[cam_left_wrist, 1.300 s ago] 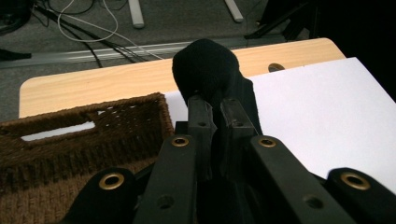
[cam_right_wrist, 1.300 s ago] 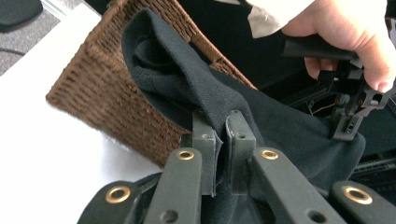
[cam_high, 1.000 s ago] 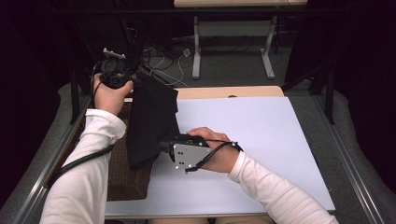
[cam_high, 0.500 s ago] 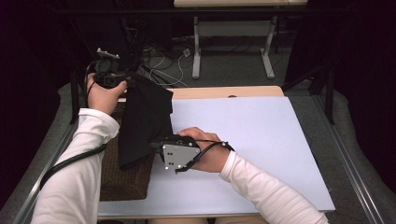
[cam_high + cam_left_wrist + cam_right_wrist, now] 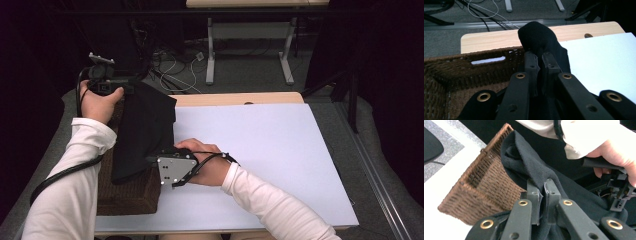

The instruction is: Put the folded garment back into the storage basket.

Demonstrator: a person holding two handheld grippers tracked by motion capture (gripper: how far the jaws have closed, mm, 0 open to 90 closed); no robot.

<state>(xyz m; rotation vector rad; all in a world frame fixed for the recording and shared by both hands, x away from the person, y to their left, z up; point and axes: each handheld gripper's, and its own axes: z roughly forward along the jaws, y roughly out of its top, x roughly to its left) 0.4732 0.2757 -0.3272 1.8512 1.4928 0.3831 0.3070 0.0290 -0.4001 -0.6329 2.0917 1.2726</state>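
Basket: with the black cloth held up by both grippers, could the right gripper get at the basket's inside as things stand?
Probably not. The right gripper is shut on the black cloth, as is the left gripper. The cloth hangs stretched between them over the wicker basket, covering much of its opening.

The left claw (image 5: 131,90) is held up at the far end of the brown basket (image 5: 127,192), its jaws pressed together on a pinch of the black cloth (image 5: 142,130), with the left forearm in a white sleeve stretched along the basket's outer side. The right claw (image 5: 152,161) lies low at the basket's near inner edge, jaws likewise clamped on the cloth, its hand (image 5: 210,170) wrapped round the body and the forearm angling in from the near right.
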